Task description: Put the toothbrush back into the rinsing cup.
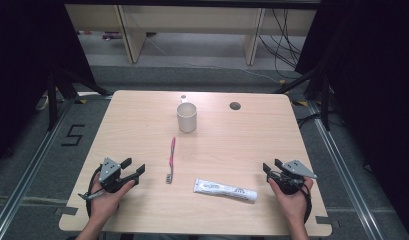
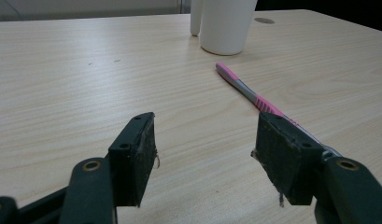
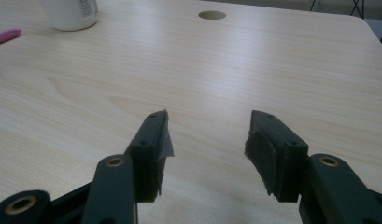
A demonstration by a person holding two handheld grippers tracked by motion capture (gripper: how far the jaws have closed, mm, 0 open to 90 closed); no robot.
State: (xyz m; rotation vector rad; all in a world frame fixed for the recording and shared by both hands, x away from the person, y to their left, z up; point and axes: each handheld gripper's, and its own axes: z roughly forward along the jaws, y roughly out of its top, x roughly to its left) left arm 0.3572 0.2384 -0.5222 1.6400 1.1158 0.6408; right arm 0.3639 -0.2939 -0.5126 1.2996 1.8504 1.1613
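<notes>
High view: the toothbrush, pink and grey, lies flat near the middle of the table, its handle end pointing toward the far edge and its bristle end toward the person. Just to its right, nearer the person, a white toothpaste tube lies on its side, apart from the toothbrush. Beyond the toothbrush stands a white cup, upright, well clear of both. A round hole marks the tabletop to the right of the cup.

The left gripper rests low at the near left of the table, held in the person's left hand, its jaws spread with nothing between them; the toothbrush lies near, to its right. The right gripper sits at the near right in the right hand, jaws likewise spread and empty, near the cap end of the tube.

Left gripper view: the toothbrush runs behind the right-hand jaw toward the cup. Right gripper view: bare wood lies between the jaws.
</notes>
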